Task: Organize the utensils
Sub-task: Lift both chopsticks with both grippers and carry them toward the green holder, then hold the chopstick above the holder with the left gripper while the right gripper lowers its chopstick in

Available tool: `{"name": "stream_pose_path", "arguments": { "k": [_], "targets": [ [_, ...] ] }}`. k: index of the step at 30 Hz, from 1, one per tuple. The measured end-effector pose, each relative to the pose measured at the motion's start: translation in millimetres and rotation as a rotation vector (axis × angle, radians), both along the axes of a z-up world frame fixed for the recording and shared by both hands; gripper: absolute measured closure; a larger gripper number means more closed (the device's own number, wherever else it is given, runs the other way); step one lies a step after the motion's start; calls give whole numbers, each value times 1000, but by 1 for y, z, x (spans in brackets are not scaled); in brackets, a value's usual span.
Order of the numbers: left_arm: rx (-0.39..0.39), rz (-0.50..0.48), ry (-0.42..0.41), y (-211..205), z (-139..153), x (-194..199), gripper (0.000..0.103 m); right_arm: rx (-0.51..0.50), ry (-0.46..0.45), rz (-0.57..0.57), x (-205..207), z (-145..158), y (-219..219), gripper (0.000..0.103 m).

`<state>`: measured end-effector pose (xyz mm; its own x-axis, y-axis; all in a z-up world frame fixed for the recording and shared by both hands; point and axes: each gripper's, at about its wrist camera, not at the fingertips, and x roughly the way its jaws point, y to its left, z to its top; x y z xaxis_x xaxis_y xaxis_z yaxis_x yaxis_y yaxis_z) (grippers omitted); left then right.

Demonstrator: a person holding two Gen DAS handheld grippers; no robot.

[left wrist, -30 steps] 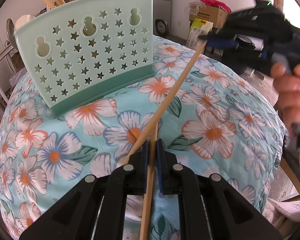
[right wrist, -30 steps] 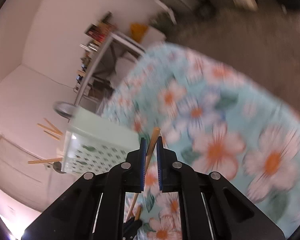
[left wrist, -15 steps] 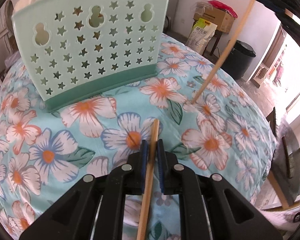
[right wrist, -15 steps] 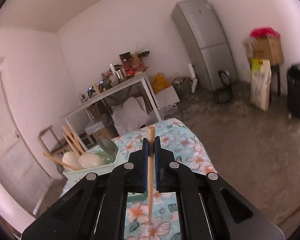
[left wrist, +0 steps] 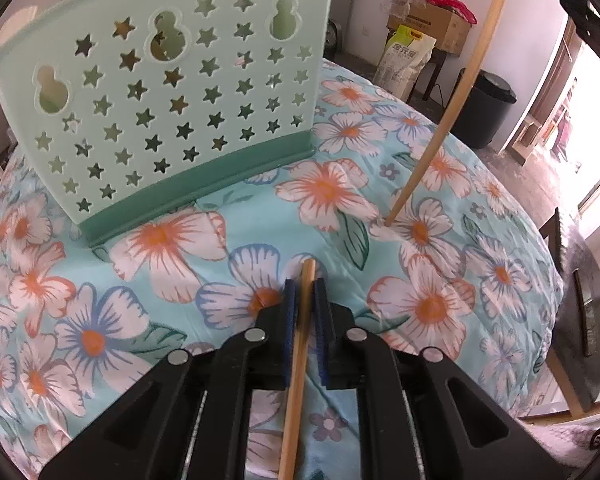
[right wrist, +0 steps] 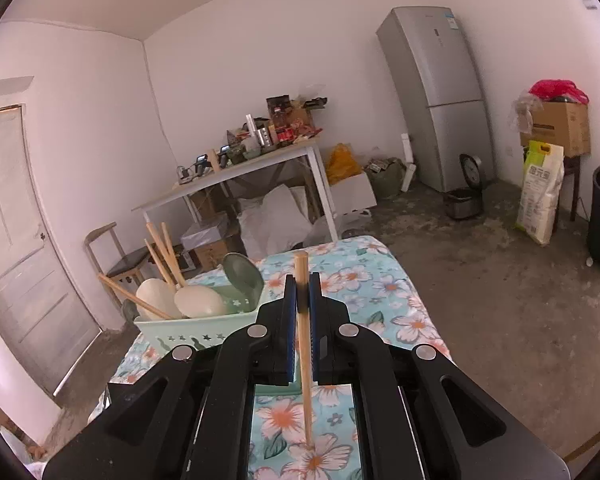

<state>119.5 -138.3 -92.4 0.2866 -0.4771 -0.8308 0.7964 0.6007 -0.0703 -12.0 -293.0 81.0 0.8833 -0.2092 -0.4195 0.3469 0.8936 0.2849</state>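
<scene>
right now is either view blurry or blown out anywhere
Left wrist view: sharp on the green star-cut holder and floral cloth, though the doorway at the right edge is overexposed to white; strong fisheye bends the chopstick in the right gripper. Right wrist view: evenly lit, no motion blur, pink-tinted edges.

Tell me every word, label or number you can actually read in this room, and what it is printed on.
None of it can be read for certain.
Green and white sack: large characters, too blurred to read.
Tall silver fridge: a top badge and a sticker, too small.
Brown cardboard box: dark print, illegible.
Packets on the white table: labels too small.
</scene>
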Motion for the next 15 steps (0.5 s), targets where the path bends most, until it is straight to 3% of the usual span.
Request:
{"name": "stream_pose_path", "arguments": {
  "k": [8, 10, 15],
  "targets": [
    [-42, 44, -71, 7, 24, -2, 98, -10, 8, 38, 2, 3, 5, 98],
    [-96, 56, -118, 12, 42, -5, 98, -9, 11, 41, 2, 3, 4, 98],
    [-341, 135, -223, 39, 96, -10, 98, -8, 11, 43, 2, 3, 5, 98]
  ]
}}
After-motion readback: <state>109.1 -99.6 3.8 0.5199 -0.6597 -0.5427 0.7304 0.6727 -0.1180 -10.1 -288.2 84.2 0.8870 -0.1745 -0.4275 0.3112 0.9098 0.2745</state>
